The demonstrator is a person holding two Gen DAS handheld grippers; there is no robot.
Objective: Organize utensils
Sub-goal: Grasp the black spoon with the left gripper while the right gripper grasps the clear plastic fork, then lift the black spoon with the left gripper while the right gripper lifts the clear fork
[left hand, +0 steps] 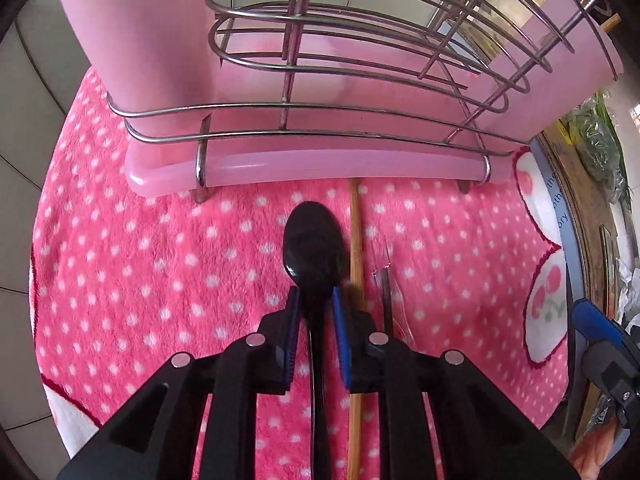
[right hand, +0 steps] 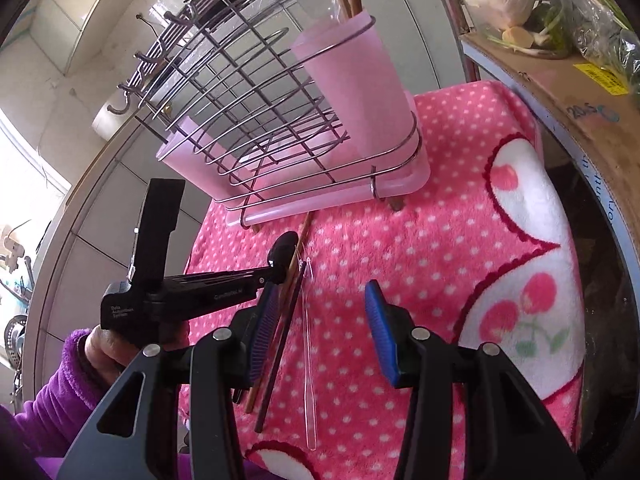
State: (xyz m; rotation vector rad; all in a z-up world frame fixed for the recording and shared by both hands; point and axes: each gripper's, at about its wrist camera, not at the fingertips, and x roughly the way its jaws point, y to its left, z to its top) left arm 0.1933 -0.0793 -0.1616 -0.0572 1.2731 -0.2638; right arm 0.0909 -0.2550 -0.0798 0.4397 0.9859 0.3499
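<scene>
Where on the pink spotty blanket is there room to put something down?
The blanket is bare to the left of the black spoon, out to the tiled wall, and to the right of the clear spoon, toward the cherry picture. It is crowded in the middle: spoons and chopsticks lie close together in front of the pink rack, with the left gripper there.

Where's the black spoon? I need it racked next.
The black spoon lies on the pink blanket before the rack, left of a chopstick, neck between the left gripper fingers.
</scene>
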